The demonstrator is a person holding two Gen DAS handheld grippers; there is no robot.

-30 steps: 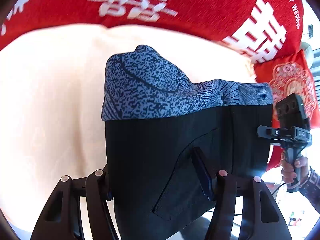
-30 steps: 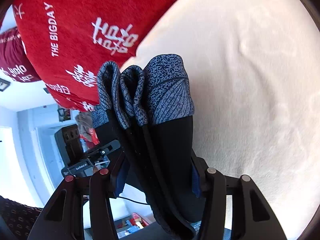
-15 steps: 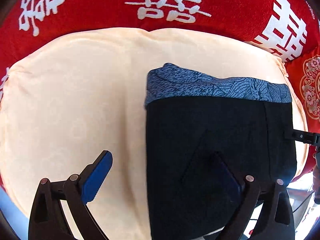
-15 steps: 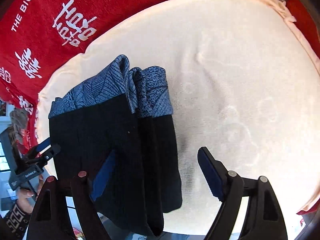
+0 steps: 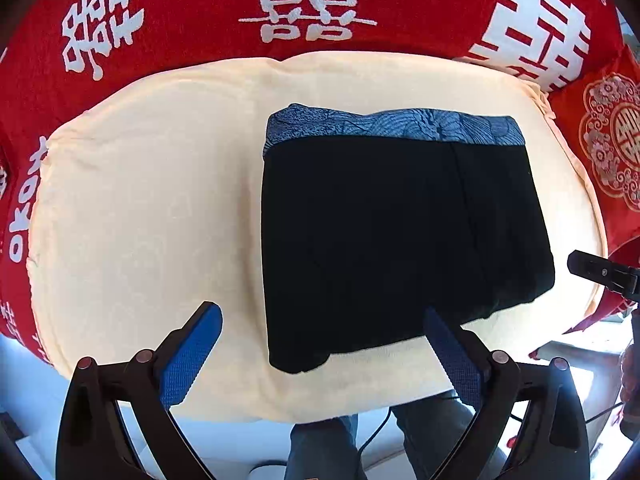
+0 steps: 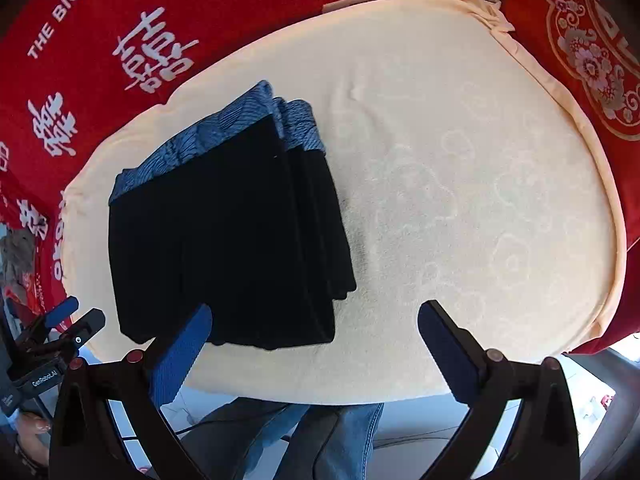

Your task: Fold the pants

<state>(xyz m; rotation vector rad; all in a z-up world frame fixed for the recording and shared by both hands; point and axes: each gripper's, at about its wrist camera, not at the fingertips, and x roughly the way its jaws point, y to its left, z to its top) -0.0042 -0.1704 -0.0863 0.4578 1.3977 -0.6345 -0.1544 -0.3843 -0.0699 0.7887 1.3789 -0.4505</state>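
With the pants point(image 5: 400, 236) folded on the cream cushion point(image 5: 140, 200), both the left gripper point(image 5: 320, 344) and right gripper point(image 6: 316, 336) had just spread empty above its near edge, so probably only a tidy remained.

A home, likely a living room: cream cushion point(image 5: 160, 200) against red wedding-print throws point(image 5: 200, 8) (festive decor).

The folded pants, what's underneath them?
The folded pants lie on a cream towel spread over a red cloth. Anything directly beneath the pants is covered.
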